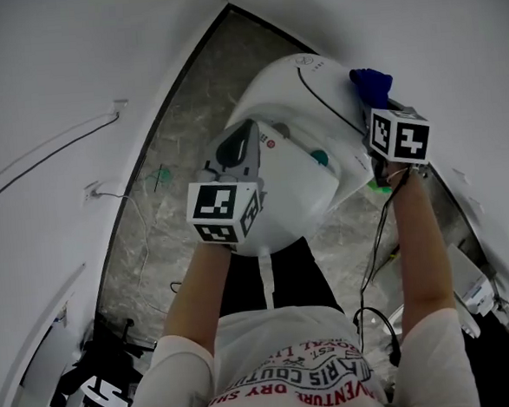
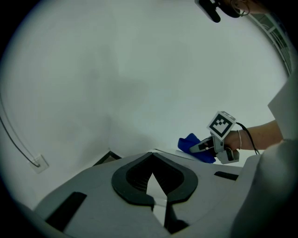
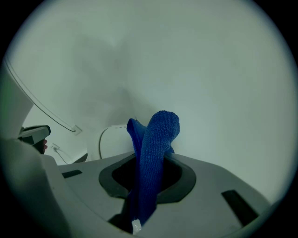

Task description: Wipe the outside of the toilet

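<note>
The white toilet stands against the wall on a grey marbled floor, seen from above in the head view. My left gripper rests over the toilet's left side, jaws shut with nothing between them; in its own view only white wall lies ahead. My right gripper is at the toilet's right rear edge, shut on a blue cloth. The cloth sticks up out of the jaws, with the toilet's white curve behind. From the left gripper view I see the right gripper and cloth.
White walls close in on both sides of the narrow floor. A cable runs along the left wall to a socket. Black cables hang by the right arm. Dark items lie at bottom left.
</note>
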Available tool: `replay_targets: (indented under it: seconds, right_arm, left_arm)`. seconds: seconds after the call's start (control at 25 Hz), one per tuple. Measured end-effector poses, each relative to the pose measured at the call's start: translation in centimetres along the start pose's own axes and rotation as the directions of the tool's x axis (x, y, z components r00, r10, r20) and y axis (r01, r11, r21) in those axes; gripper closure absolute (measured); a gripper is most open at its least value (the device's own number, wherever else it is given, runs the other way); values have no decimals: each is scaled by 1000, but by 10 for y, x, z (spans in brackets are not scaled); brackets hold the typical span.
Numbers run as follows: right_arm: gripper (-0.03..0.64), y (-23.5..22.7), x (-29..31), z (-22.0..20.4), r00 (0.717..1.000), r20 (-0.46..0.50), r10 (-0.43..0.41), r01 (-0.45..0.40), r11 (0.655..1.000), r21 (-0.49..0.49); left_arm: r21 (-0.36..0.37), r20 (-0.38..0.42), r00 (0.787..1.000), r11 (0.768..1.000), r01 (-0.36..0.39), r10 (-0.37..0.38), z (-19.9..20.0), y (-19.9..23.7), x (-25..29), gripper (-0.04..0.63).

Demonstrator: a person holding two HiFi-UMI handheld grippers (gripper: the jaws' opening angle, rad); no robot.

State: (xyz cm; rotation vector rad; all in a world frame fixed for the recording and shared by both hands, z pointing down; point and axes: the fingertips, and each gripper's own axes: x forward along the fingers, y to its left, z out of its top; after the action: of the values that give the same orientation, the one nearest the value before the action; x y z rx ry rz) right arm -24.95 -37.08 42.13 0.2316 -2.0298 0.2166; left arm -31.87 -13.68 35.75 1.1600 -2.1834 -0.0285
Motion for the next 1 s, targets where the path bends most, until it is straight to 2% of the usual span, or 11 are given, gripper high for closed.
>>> replay_targets:
  seconds: [0.12,0.28,0.4,0.52,0.68,0.84,1.0]
  right_arm:
    - [540,17,12,10,1000,-13,-8,7,998,-68]
    - [540,29,22,25,999,-22,-25,22,990,-140]
    - [540,44,33,40,999,-24,-40,35,981,-193]
    - [540,59,43,51,999,-28,-45,37,974,-225]
    - [540,75,55,61,998,-40,-42,29,961,-275]
    - [540,94,62,71,997,-68,-23,0,945,-326]
    - [540,129,78,82,994,-101,30,-66,921,-383]
  left_arm:
    - [-6,-10,1000,1000,-6,6,-11,14,-4,589]
    - [-62,-35,999,998,2,-4,-30,26,-2,589]
    - [-77,-39,999,997,9,-12,-36,39,-4,589]
    - [-89,-46,999,996,-2,-2,-42,55,-6,589]
    - [-142,-51,999,990,1,-8,-51,66,-6,589]
    - [-158,-46,999,987,9,-16,-50,69,-9,589]
    - [-159,-33,999,987,12,-17,-50,79,-15,589]
